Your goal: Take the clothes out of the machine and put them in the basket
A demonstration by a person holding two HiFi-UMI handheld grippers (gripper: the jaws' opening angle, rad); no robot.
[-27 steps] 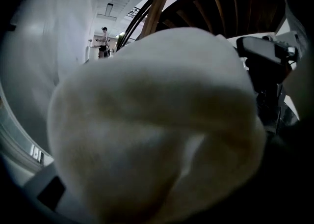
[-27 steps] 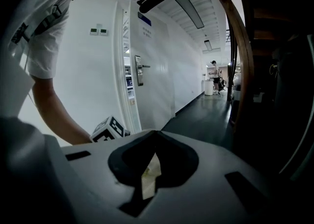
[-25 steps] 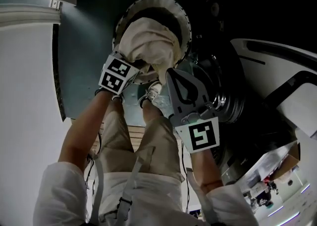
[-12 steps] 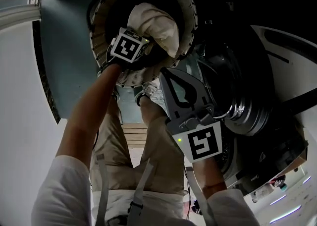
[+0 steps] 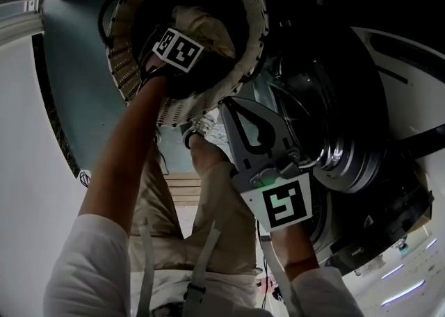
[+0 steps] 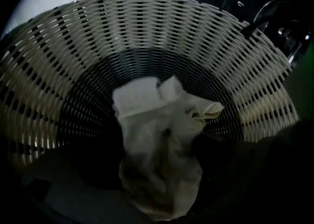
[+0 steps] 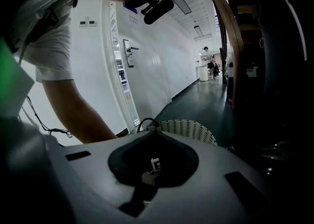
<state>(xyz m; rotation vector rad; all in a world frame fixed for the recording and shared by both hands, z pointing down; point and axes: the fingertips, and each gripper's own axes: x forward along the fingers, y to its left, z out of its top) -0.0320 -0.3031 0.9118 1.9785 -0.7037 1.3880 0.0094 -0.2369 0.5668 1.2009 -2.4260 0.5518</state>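
Teal floor frames the wicker basket [image 6: 147, 26] at upper left, where the left tool [image 5: 182, 44] has just been opening its jaws, the cream cloth [image 6: 162, 159] loose between them on the basket's bottom; lift straight out without snagging it, right tool [image 5: 233, 110] closed and empty.

The crumpled cream garment [image 6: 162, 149] lies bunched on the dark bottom of the round, pale woven basket [image 6: 147, 36], which stands upright just left of the machine [image 5: 361, 121] on my right.
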